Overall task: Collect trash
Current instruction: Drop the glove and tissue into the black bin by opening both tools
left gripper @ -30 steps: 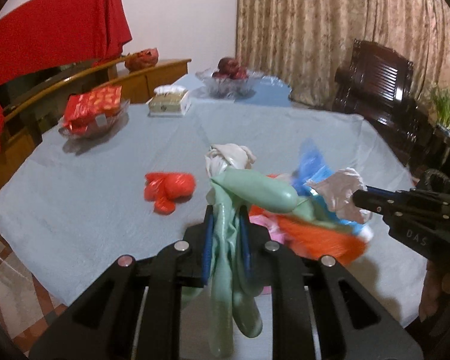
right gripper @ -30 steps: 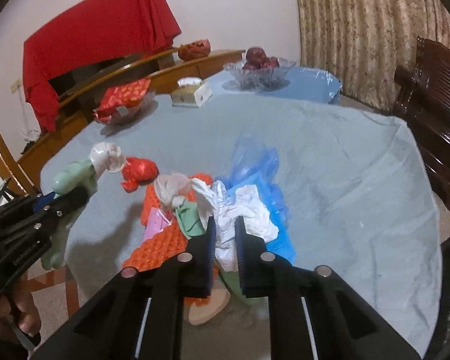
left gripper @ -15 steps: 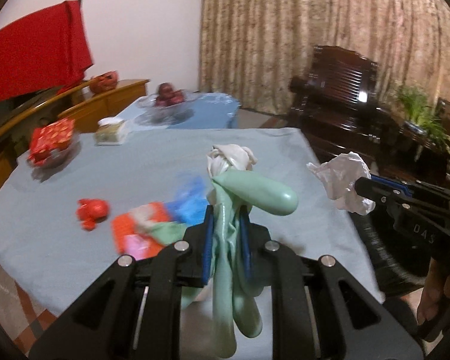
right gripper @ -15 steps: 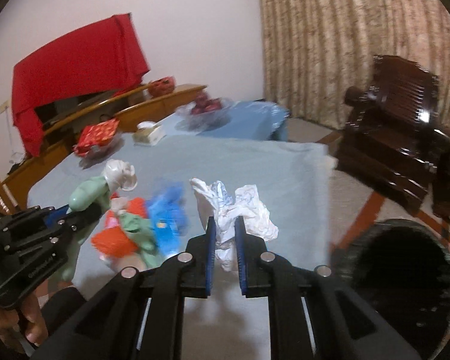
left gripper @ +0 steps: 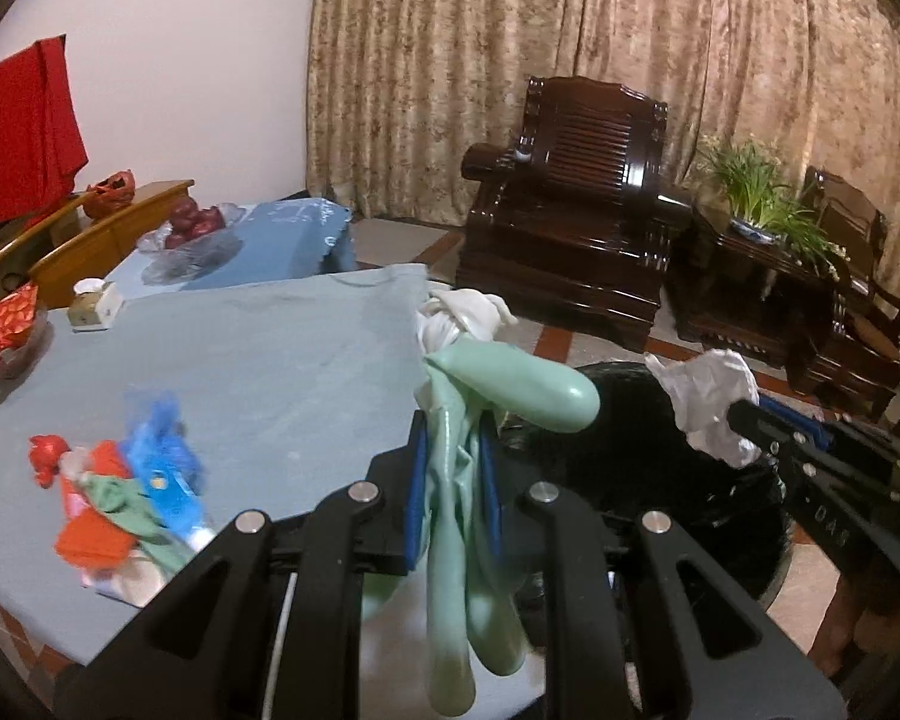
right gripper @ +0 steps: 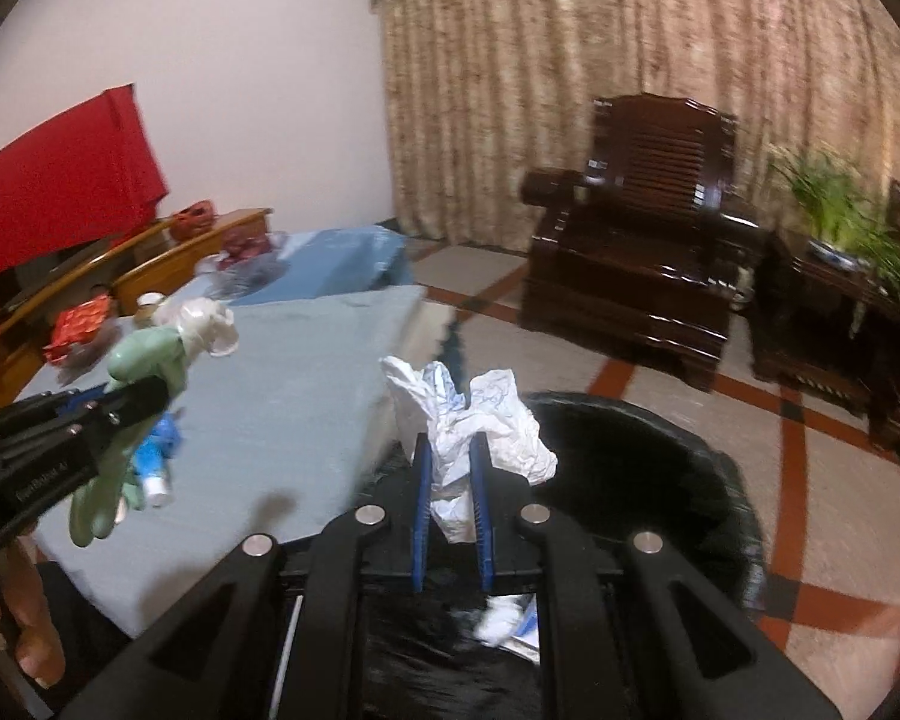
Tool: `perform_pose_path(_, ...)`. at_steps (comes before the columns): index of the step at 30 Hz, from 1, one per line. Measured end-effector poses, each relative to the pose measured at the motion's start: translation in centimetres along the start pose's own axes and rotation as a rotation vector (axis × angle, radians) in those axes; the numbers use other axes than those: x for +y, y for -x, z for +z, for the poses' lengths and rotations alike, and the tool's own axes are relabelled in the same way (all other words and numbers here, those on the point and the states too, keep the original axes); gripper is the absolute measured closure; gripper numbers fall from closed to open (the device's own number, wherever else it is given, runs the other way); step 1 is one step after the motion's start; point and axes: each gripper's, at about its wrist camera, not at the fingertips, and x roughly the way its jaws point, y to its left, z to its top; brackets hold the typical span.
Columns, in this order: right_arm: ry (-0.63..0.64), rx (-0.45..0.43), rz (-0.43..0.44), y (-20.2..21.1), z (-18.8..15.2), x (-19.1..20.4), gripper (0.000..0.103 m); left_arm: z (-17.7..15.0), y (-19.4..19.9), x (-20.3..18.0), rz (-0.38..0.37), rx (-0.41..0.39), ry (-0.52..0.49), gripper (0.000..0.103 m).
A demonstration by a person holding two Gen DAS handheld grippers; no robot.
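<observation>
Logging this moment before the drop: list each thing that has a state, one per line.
Left gripper: shut on glove
Right gripper: shut on paper
Glove: held, dangling
Paper: crumpled, held above bin
Bin: open, trash inside
Trash pile: lying on table

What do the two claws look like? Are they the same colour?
Yes. The left claw and right claw are matching black plastic frames with silver round bolts and flat blue pads inside the fingers. Each has small pale lettering on its side. A bare hand holds the left one.
</observation>
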Motion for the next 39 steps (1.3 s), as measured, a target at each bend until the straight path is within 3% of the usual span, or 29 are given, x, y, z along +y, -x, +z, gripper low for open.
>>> perform_pose_path(6, -0.065, 0.011, -0.057, -0.6, -1.1, -4.8, 0.088, 0.0, -2.9, -5.3, -0.069, 0.047, -0.019, 0.085)
perform_pose_path(9, -0.107, 0.018, -0.094, -0.6, -1.6, -6.7, 0.079, -0.3, -3.6, -6.9, -0.097, 0.048, -0.046, 0.071)
perform_pose_path(12, -0.136, 0.017, -0.105, -0.3, -2.1, -7.7, 0.079, -0.7, -3.6, -7.1, -0.102, 0.046, -0.072, 0.060)
perform_pose_path(16, -0.142, 0.027, -0.095, -0.1, -2.6, -7.2, 0.079, -1.0, -3.1, -6.0, -0.079, 0.041, -0.084, 0.057)
perform_pose_path(22, -0.124, 0.017, -0.041, 0.5, -2.6, -4.0, 0.079, -1.7, -1.4, -0.3, 0.021, 0.034, -0.058, 0.045)
perform_pose_path(32, 0.000, 0.031, 0.137, -0.5, -2.1, 7.6, 0.077, -4.2, 2.3, 14.8, 0.232, 0.044, 0.076, 0.040)
perform_pose_path(39, 0.056, 0.057, 0.236, -2.2, -2.1, 14.6, 0.077, -6.8, 4.3, 22.7, 0.340, 0.050, 0.155, 0.037)
